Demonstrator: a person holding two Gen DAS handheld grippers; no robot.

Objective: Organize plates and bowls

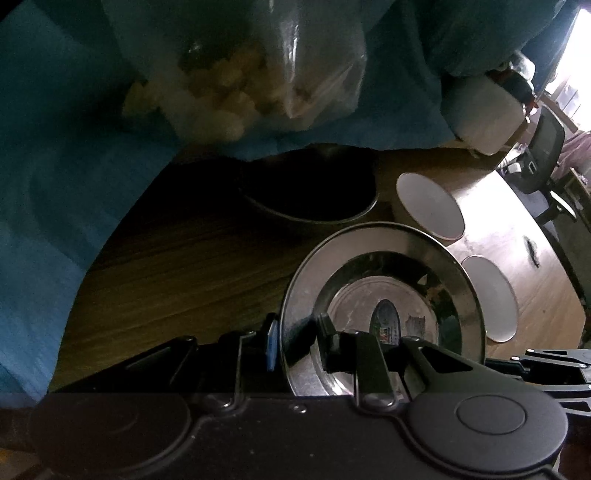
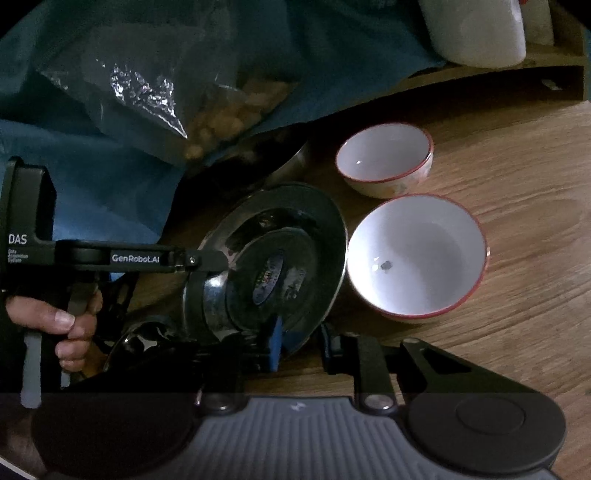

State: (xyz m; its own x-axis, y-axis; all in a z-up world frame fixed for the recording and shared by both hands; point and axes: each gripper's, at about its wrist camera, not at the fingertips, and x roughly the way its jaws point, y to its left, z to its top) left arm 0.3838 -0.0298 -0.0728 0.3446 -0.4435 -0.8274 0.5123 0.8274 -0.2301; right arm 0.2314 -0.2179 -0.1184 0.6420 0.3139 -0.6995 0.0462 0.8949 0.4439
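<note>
A shiny steel plate [image 1: 384, 291] with a sticker in its middle stands tilted above the wooden table. My left gripper [image 1: 299, 343] is shut on its near rim. In the right wrist view the same steel plate [image 2: 295, 236] is held by the left gripper [image 2: 207, 262], which comes in from the left. My right gripper [image 2: 301, 345] is around the plate's lower rim, its jaws apart. Two white bowls with red rims stand to the right, a small one [image 2: 384, 155] behind a larger one [image 2: 417, 254]. A dark steel bowl [image 1: 314, 199] sits behind the plate.
A blue cloth [image 1: 55, 166] and a clear plastic bag of pale lumps [image 1: 229, 88] lie at the back left. A white container [image 2: 476, 29] stands at the back right. Another steel dish [image 2: 136, 339] lies under the left gripper. An office chair [image 1: 543, 162] stands beyond the table.
</note>
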